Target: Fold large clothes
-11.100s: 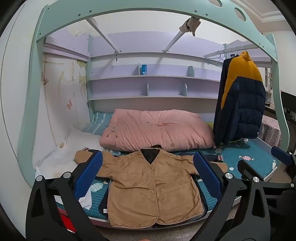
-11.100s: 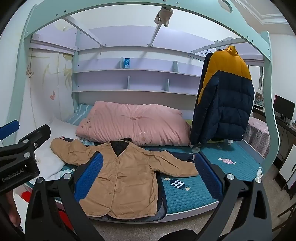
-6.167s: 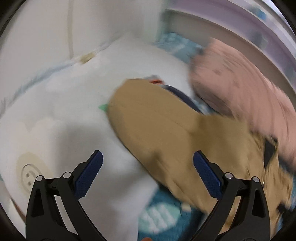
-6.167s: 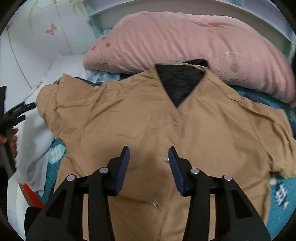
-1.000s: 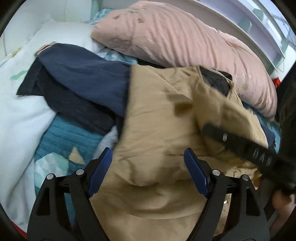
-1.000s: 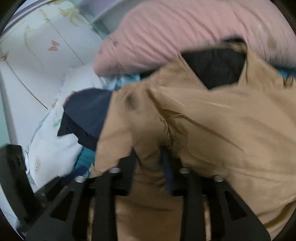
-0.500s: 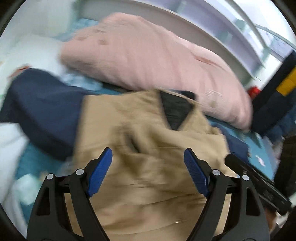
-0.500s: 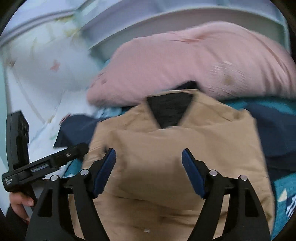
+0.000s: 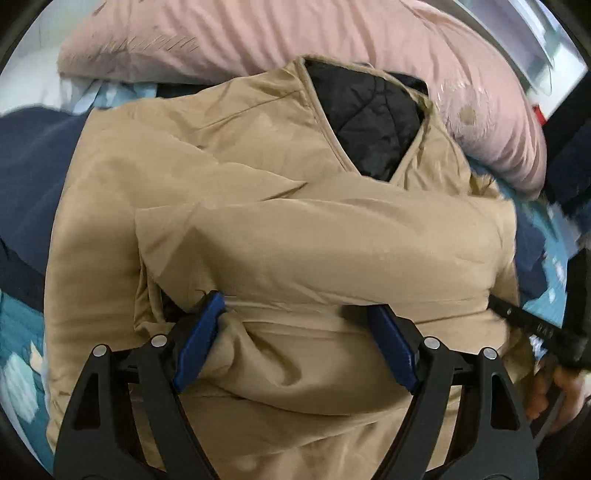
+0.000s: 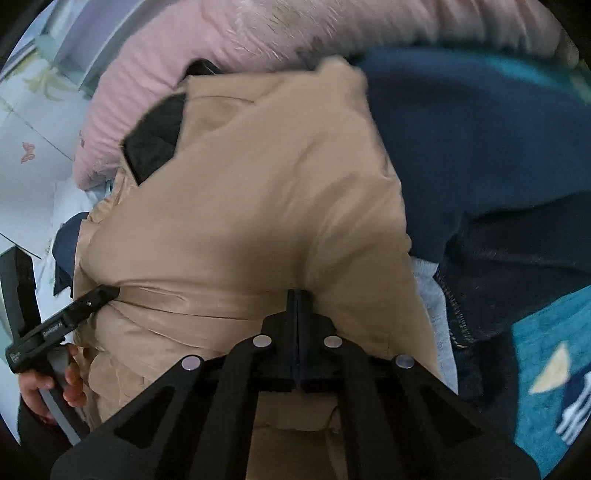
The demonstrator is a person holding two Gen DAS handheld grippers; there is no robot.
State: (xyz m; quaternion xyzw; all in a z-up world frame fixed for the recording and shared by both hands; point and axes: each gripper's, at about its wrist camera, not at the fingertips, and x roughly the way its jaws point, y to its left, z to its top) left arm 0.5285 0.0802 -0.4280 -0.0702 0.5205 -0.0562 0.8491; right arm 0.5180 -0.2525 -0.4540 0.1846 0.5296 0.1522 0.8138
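Observation:
The tan jacket with black quilted lining lies on the bed, both sleeves folded across its chest. My left gripper is open, its blue pads pressed against a fold of the jacket's middle. My right gripper is shut on the jacket's right side fold. Each gripper shows in the other's view: the right one at the jacket's right edge, the left one at its left edge.
A pink quilt lies behind the jacket. A dark navy garment lies under and beside it, also at the left. The teal patterned bed cover shows at the right. White bedding and the wall are at the left.
Both grippers have dropped close onto the jacket's middle. The right sleeve now lies folded across the chest. My right gripper has gone from open to shut on the jacket fabric.

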